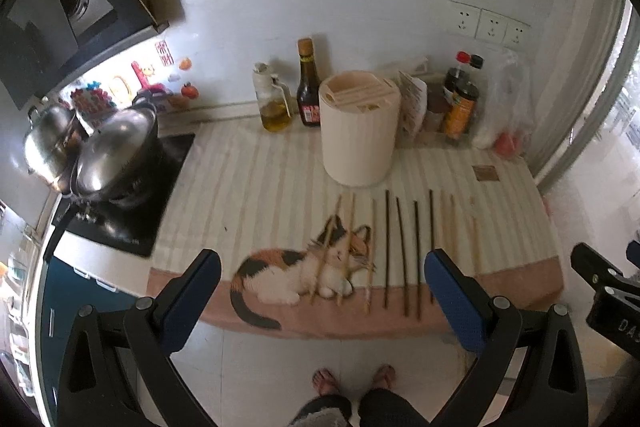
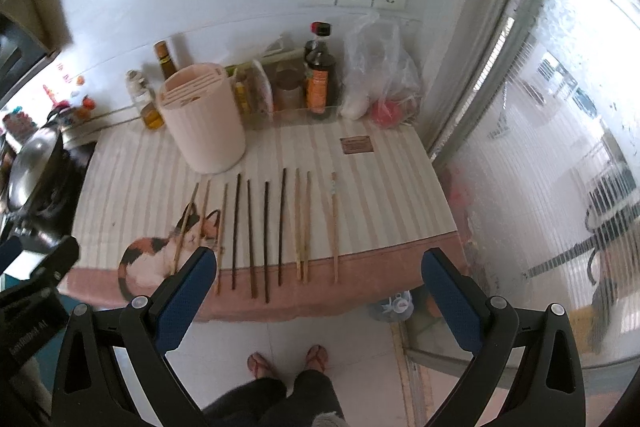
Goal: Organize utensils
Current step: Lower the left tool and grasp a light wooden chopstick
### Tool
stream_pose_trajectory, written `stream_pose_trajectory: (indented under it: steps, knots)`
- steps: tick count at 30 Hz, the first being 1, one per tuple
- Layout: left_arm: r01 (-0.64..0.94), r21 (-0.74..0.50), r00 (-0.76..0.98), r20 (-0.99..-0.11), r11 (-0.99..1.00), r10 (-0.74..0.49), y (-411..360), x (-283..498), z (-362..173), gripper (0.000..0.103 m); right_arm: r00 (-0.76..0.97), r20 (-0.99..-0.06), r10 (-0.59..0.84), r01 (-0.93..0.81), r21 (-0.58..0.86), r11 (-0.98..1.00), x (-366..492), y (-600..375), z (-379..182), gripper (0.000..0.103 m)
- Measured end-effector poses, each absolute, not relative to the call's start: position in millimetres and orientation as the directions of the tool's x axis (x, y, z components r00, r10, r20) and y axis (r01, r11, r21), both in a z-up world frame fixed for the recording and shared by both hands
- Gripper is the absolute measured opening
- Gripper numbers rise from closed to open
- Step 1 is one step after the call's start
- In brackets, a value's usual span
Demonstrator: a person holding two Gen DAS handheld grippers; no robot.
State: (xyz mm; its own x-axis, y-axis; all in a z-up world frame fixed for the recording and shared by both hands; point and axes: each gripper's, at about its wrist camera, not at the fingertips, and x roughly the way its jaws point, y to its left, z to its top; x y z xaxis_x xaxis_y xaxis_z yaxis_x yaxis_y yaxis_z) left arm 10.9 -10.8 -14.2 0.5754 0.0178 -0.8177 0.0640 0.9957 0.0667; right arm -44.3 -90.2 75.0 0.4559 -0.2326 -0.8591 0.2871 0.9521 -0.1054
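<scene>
I hold the left hand-held gripper [image 1: 322, 279] and the right hand-held gripper [image 2: 316, 277] spread wide and empty, short of the bench's [image 2: 132, 163] front edge. The chopsticks [image 2: 266, 235] lie in a row near that edge, some ends resting on the mat's pink border; the holder [image 2: 204, 119] stands behind them toward the back. My worry: thin, close-set sticks could roll, or a pinch could catch two, nudging neighbours over the front edge to the floor.

Hidden and cut-off parts

The right gripper's left finger [image 2: 188, 291] covers the near ends of the leftmost chopsticks [image 2: 182, 231]; bottle labels [image 2: 318, 89] are too small to read; the person's legs [image 2: 288, 399] are cropped at the bottom edge.
</scene>
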Motion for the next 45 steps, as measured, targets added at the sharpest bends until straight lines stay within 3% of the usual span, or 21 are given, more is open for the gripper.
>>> stream_pose_trajectory:
  steps: [10,12,17,20,23,26,29,33,37,40,42,45]
  knots:
    - [0.032,0.113,0.602,-0.795,0.993,0.071,23.2,57.6,-75.3,0.103,0.424,-0.875,-0.232,0.365,-0.070,0.928,-13.7,-95.5,0.2,0.102]
    - [0.024,0.134,0.580,-0.809,0.991,0.095,27.6,70.5,-95.4,0.103,0.404,-0.887,-0.223,0.386,-0.056,0.921,-6.2,-98.8,-20.1,0.096]
    - [0.027,0.142,0.485,-0.867,0.990,0.111,33.1,104.7,-149.7,0.103,0.323,-0.937,-0.135,0.399,0.006,0.917,24.8,-109.2,-77.7,0.068]
    - [0.023,0.133,0.400,-0.910,0.991,0.113,36.5,127.2,-185.4,0.102,0.279,-0.959,-0.059,0.388,0.056,0.920,49.1,-118.3,-113.9,0.060]
    - [0.027,0.139,0.313,-0.942,0.990,0.124,34.5,147.7,-222.0,0.092,0.248,-0.969,0.011,0.358,0.102,0.928,71.6,-124.1,-144.3,0.052]
    - [0.032,0.136,0.234,-0.964,0.990,0.125,29.4,162.1,-252.3,0.075,0.207,-0.976,0.061,0.336,0.130,0.933,94.6,-126.8,-172.9,0.050]
    - [0.071,0.134,0.179,-0.976,0.988,0.120,14.6,174.8,-281.6,0.074,0.169,-0.982,0.085,0.313,0.136,0.940,113.1,-130.0,-197.0,0.050]
    - [0.115,0.138,0.127,-0.984,0.984,0.123,1.5,178.8,-307.1,0.060,0.114,-0.988,0.102,0.302,0.132,0.944,128.1,-138.6,-221.4,0.050]
    - [0.130,0.141,0.104,-0.986,0.981,0.128,-4.3,178.0,-318.0,0.056,0.080,-0.992,0.102,0.291,0.121,0.949,136.9,-142.9,-230.5,0.050]
    - [0.156,0.125,0.121,-0.987,0.980,0.106,-10.4,176.8,-315.1,0.036,0.063,-0.993,0.103,0.282,0.116,0.952,143.4,-142.6,-236.5,0.050]
    - [0.164,0.092,0.115,-0.991,0.982,0.074,-13.1,174.8,-313.5,0.010,0.058,-0.993,0.104,0.281,0.117,0.953,145.8,-141.2,-239.3,0.050]
    - [0.137,0.107,0.112,-0.989,0.985,0.092,-7.8,173.9,-311.8,0.005,0.054,-0.993,0.105,0.278,0.116,0.954,150.4,-133.4,-243.1,0.050]
